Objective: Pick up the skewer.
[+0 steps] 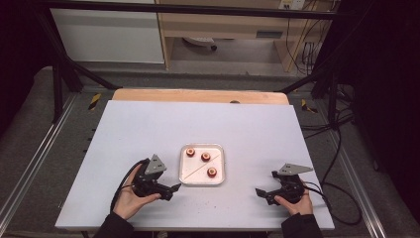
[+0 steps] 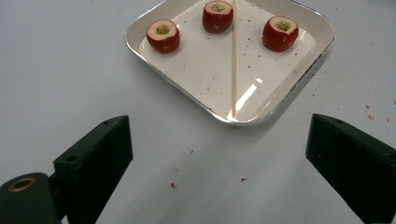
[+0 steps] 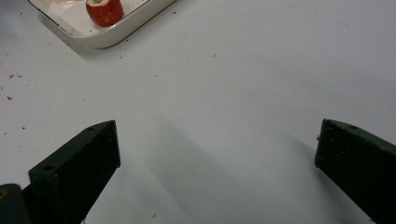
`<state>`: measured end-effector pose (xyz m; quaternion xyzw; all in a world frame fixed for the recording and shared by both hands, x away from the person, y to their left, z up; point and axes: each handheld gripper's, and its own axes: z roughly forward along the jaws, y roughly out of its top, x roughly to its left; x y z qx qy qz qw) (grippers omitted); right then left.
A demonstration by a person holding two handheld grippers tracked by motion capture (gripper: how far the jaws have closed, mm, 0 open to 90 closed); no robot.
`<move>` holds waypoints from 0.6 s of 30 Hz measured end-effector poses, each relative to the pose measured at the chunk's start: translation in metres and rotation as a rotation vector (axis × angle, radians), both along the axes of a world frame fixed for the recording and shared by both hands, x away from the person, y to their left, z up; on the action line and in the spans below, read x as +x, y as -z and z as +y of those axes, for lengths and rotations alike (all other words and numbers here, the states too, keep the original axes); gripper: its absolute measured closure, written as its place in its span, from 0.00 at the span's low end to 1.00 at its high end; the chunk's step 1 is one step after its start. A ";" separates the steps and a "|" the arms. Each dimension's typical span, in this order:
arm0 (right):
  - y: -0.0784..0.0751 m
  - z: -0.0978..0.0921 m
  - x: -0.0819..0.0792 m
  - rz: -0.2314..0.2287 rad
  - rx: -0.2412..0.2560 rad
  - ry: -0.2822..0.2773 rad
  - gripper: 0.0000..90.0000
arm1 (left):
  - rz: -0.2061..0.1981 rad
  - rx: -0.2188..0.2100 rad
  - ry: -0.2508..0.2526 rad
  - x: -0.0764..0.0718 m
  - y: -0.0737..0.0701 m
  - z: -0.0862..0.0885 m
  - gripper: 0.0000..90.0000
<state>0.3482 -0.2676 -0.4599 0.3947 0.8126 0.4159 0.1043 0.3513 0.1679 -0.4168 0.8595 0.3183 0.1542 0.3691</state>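
A white square tray (image 1: 220,174) (image 2: 299,79) lies mid-table with three cored red fruit pieces in it: one (image 1: 190,151) (image 2: 163,35), another (image 1: 205,156) (image 2: 217,15) and a third (image 1: 212,172) (image 2: 280,32) (image 3: 104,10). A thin wooden skewer (image 1: 195,172) (image 2: 234,60) lies diagonally across the tray. My left gripper (image 1: 171,191) (image 2: 219,172) rests just left of the tray, open, nothing between its jaws. My right gripper (image 1: 263,192) (image 3: 217,163) sits to the tray's right, open over bare table, with the tray's corner (image 3: 100,39) at the upper left of its view.
The white tabletop (image 1: 148,129) carries small red crumbs (image 2: 173,185) near the tray. A wooden board edge (image 1: 198,95) runs along the far side. Black frame posts (image 1: 59,74) and cables (image 1: 341,188) stand off the table's sides.
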 end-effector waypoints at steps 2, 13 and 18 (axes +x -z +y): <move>0.000 0.000 0.000 -0.006 -0.001 -0.002 0.01 | 0.000 0.001 0.005 0.003 -0.002 -0.005 0.09; -0.001 0.000 0.001 -0.007 -0.006 0.000 0.01 | 0.024 0.031 0.020 0.021 -0.001 -0.041 0.16; -0.001 -0.001 0.002 -0.009 -0.007 -0.001 0.01 | 0.043 0.065 0.021 0.028 0.004 -0.054 0.25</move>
